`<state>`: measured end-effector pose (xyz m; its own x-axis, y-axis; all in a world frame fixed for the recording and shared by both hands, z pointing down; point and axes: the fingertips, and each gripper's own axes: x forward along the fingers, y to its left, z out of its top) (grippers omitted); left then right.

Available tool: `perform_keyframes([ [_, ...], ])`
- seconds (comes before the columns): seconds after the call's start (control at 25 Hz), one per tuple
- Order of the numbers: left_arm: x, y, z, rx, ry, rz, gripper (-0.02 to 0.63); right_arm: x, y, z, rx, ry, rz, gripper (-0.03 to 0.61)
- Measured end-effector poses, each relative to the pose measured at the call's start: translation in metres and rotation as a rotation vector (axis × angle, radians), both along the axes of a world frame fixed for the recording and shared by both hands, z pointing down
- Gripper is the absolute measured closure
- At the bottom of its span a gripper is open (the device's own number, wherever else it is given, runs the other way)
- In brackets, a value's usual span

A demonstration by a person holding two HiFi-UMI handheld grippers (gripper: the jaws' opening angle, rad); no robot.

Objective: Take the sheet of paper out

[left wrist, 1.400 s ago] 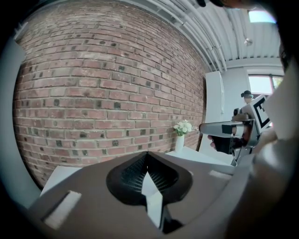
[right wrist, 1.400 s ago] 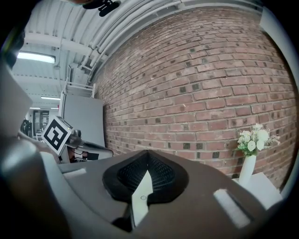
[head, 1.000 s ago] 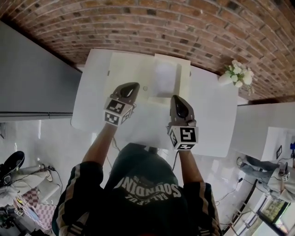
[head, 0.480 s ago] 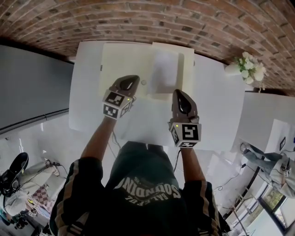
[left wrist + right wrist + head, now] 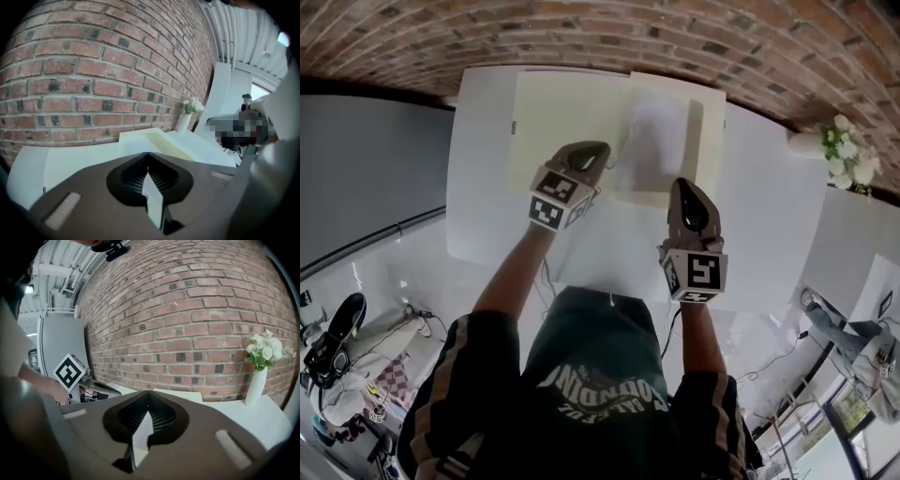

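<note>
Over the white worktop, the left gripper and right gripper are held, fingers shut on nothing. Just beyond, the sheet of paper is seen lying in a cream folder. A flower vase is set far right, backed by a brick wall.

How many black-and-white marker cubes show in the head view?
2: one marker cube on the dark left gripper, the other on the dark right gripper, both over the white table. None looks hidden.

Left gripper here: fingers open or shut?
Shut: in its own view the left gripper has its fingers meeting at the tips, nothing between them.
</note>
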<state>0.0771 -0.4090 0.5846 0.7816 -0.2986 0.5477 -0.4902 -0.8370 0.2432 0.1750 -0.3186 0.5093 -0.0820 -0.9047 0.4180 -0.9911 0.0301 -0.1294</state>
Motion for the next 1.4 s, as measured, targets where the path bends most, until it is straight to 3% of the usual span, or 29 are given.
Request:
perform_keyframes([
  [0.4, 0.011, -0.007, 0.034, -0.066, -0.036, 0.020, 0.561, -0.002, -0.014, 0.023, -0.024, -0.017, -0.001, 0.578],
  [0.6, 0.024, -0.007, 0.051, -0.148, -0.029, 0.031, 0.485, 0.000, -0.011, 0.033, -0.040, -0.024, 0.001, 0.578],
  [0.76, 0.032, -0.006, 0.066, -0.217, -0.048, 0.043, 0.463, 0.002, -0.009, 0.039, -0.061, -0.031, 0.000, 0.578],
  [1.08, 0.038, -0.016, 0.090, -0.298, -0.100, 0.043, 0.456, 0.007, -0.003, 0.048, -0.090, -0.033, 0.013, 0.578],
  [1.4, 0.054, -0.019, 0.114, -0.412, -0.080, 0.000, 0.459, 0.011, 0.012, 0.060, -0.134, -0.023, 0.019, 0.578],
])
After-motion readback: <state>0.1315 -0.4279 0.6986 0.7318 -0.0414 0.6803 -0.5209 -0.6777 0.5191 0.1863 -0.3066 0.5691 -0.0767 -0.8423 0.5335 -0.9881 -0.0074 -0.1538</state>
